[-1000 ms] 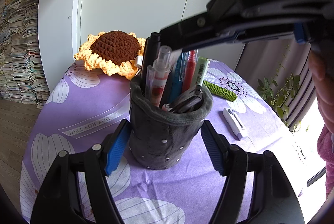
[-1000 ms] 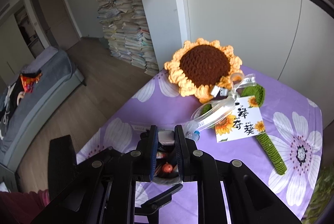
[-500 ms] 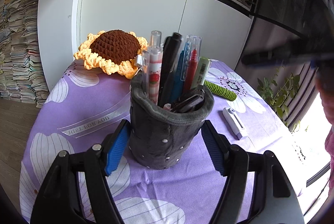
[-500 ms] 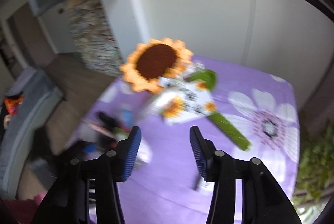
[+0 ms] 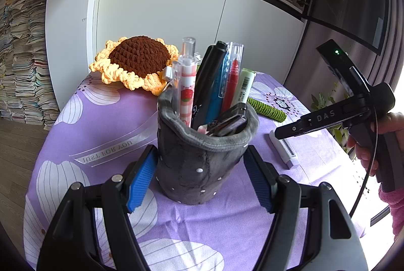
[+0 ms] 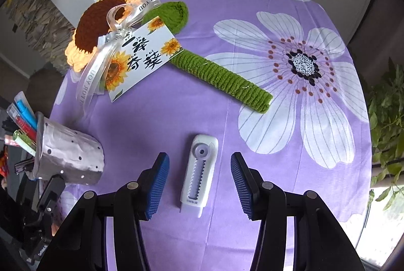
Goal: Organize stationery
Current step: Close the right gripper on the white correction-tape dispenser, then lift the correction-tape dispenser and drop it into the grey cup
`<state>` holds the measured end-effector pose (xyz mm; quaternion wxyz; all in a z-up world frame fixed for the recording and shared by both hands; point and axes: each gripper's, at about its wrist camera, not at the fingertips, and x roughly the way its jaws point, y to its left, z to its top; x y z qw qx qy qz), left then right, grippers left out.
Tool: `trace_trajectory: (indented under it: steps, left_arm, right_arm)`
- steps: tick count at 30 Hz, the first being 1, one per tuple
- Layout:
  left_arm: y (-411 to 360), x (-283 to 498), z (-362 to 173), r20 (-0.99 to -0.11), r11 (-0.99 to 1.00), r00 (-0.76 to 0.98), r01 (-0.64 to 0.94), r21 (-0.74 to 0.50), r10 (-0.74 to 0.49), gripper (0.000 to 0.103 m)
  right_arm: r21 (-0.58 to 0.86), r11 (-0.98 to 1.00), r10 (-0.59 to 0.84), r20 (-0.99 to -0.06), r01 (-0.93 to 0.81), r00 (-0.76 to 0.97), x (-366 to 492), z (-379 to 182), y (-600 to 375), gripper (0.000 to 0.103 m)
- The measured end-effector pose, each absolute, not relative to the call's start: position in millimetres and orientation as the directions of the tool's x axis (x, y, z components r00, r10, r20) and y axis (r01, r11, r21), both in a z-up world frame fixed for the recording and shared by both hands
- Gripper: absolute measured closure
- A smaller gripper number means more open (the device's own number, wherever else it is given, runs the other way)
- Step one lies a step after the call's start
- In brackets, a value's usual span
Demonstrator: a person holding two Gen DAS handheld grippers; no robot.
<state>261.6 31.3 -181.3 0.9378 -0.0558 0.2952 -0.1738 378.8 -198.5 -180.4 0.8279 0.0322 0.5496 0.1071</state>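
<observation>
Below, ribbed blue pads of right hand-held gripper [image 6: 199,185] spread around white correction tape [image 6: 199,173], left hand-held gripper [image 5: 199,181] parted beside felt pen pot [image 5: 202,157]

A grey dotted fabric pen holder [image 5: 202,160] stands upright, packed with pens [image 5: 214,79]. A white correction tape [image 6: 199,175] lies flat to its right.

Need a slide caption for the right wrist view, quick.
Open right gripper poised over white retractable eraser on purple floral tablecloth.
</observation>
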Motion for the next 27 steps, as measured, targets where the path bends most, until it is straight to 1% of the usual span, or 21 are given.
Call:
trace_trajectory:
  steps: [14,15,16,17,18,23,27]
  left_arm:
    - [31,262,-181,-0.534,0.933,0.765,0.293,-0.207,-0.359,0.033]
    - [31,262,-181,-0.535,0.933,0.765,0.293,-0.207,-0.359,0.033]
    - [31,262,-181,-0.534,0.933,0.765,0.293,-0.207,-0.359,0.033]
    - [31,262,-181,-0.535,0.933,0.765,0.293,-0.207,-0.359,0.033]
    - [31,262,-181,-0.534,0.933,0.765,0.293,-0.207,-0.359,0.033]
    - [31,262,-181,-0.535,0.933,0.765,0.293,-0.207,-0.359,0.033]
    - [31,262,-181,-0.535,0.933,0.765,0.293,-0.207,-0.359,0.033]
  right_arm:
    - [0.077,0.978,0.141,-0.93,-0.194,0.34,386,-197,-175,0.052]
    - [0.073,0.978,0.137,-0.93,-0.195,0.34,386,-199,-175,0.053]
    - [0.065,0.979,0.131,-0.929,-0.195,0.347,388,-199,-175,0.06]
    - [0.056,0.979,0.123,-0.928,-0.195,0.351,388,-199,-175,0.07]
    - [0.049,0.98,0.116,-0.928,-0.194,0.354,389,-198,-175,0.075]
    - [0.051,0.974,0.13,-0.924,-0.221,0.359,380,-196,-175,0.076]
    - [0.112,0.961,0.211,-0.886,-0.253,0.412,358,-166,-175,0.076]
